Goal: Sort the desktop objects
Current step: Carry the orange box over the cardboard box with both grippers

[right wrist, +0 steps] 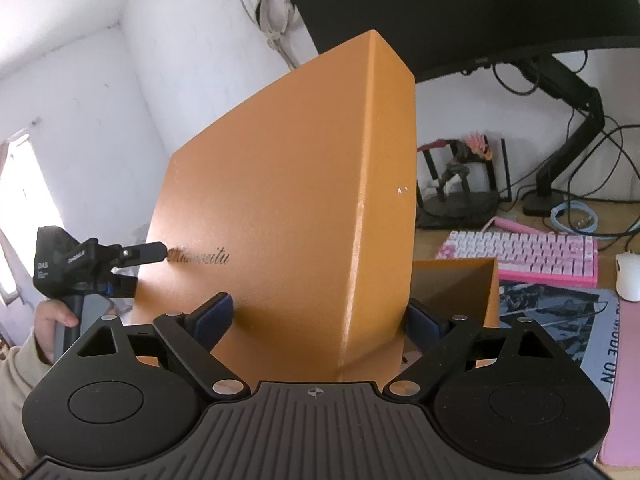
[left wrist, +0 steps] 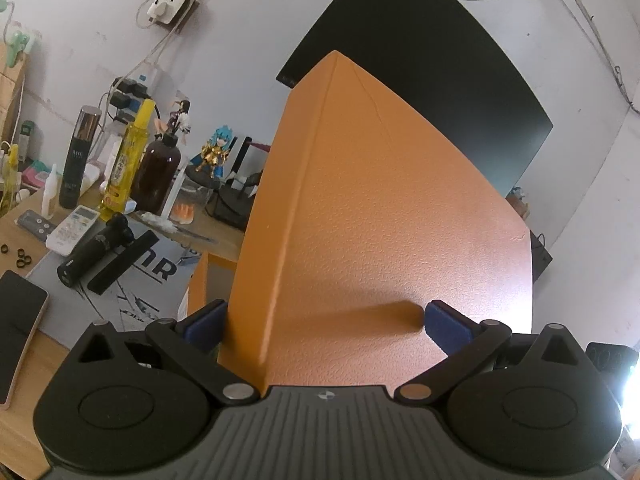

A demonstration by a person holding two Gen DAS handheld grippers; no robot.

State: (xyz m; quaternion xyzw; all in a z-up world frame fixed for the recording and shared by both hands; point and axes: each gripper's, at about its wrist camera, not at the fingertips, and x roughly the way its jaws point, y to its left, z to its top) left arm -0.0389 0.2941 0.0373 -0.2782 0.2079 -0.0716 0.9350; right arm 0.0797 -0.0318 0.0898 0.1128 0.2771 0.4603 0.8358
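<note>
A large orange box lid with a textured skin is held tilted up off the desk between both grippers. My left gripper is shut on it, one blue pad against its side wall and the other on its broad face. My right gripper is shut on the same lid, with one pad on the lettered face and one past the side wall. In the right wrist view a hand holds the left gripper at the lid's far edge. The open orange box base sits on the desk behind the lid.
A black monitor on an arm hangs over the desk. A pink keyboard, white mouse and printed desk mat lie to the right. Bottles, a remote, a phone and a figurine crowd the left.
</note>
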